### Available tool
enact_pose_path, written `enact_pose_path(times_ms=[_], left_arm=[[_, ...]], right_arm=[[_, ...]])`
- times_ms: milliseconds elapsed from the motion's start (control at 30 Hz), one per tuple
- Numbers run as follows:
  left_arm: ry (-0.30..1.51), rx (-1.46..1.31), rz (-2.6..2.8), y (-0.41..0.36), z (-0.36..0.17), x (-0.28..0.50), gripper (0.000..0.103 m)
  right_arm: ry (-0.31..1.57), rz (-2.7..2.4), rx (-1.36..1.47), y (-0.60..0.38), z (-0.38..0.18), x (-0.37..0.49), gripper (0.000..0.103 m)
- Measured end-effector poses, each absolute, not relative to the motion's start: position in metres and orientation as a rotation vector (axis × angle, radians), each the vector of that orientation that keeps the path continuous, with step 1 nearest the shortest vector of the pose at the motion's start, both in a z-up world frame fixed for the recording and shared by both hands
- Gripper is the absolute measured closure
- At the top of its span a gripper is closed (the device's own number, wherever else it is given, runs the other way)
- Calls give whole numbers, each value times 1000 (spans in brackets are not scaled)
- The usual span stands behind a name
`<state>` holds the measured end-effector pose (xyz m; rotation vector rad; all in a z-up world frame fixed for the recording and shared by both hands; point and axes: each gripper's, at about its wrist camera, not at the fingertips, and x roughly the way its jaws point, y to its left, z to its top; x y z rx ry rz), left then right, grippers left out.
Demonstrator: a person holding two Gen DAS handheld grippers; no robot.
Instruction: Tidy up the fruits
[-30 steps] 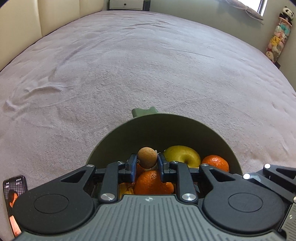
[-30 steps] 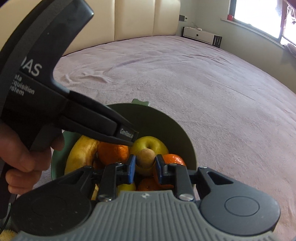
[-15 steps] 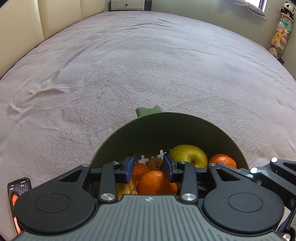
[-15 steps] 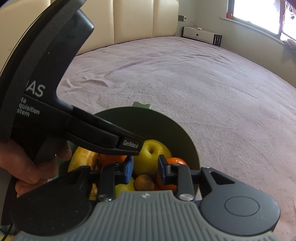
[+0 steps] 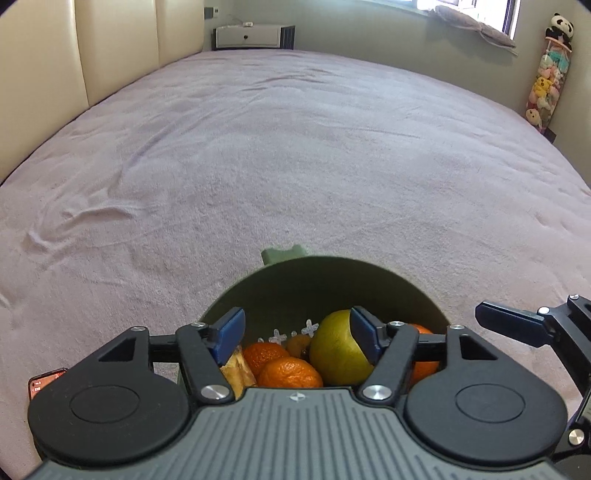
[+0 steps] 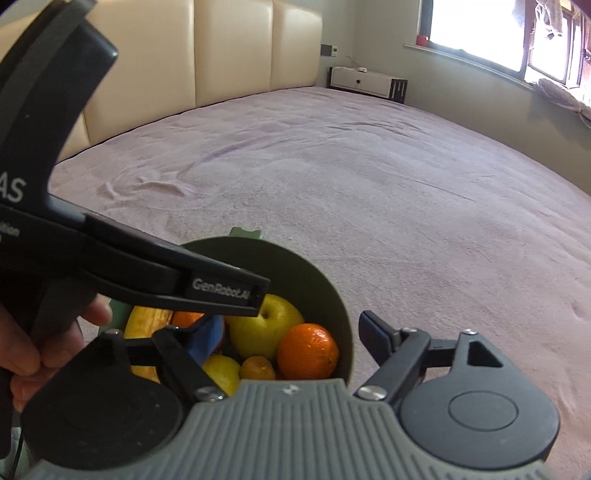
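A dark green bowl (image 5: 314,280) sits on the bed and holds a yellow-green apple (image 5: 338,350), oranges (image 5: 290,373), a small brown fruit (image 5: 297,344) and a banana (image 6: 147,323). My left gripper (image 5: 297,334) is open and empty just above the bowl's near side. In the right wrist view the bowl (image 6: 314,280) shows the apple (image 6: 264,326), an orange (image 6: 307,350), the small brown fruit (image 6: 257,367) and a lemon (image 6: 221,371). My right gripper (image 6: 291,338) is open and empty over the bowl's right rim. The left gripper's body (image 6: 110,254) crosses that view.
The bowl rests on a wide purple bedspread (image 5: 295,147). A phone (image 5: 46,380) lies at the near left. A cream headboard (image 6: 221,51), a white cabinet (image 5: 253,35) and hanging plush toys (image 5: 546,74) stand around the bed.
Both grippers let go of small brown fruits into the bowl, then opened wide. Both have drawn back and up a little from the bowl.
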<state>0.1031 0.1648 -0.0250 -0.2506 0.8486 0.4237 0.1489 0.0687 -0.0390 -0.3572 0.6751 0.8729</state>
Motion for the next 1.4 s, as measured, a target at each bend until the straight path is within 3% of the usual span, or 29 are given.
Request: enact_pose_path(times_ms=[667,1067,1400], left_arm=[[757,-70,351,117,19,63,16],[804,-56,309,103,19,38,14],[853,-27,294,84,2,17,14]], right_arm=[[756,700,-328,26,-4,135,4],[715,628,-330,-15,19,95,4],[734,578,-353,-41,3,76,4]])
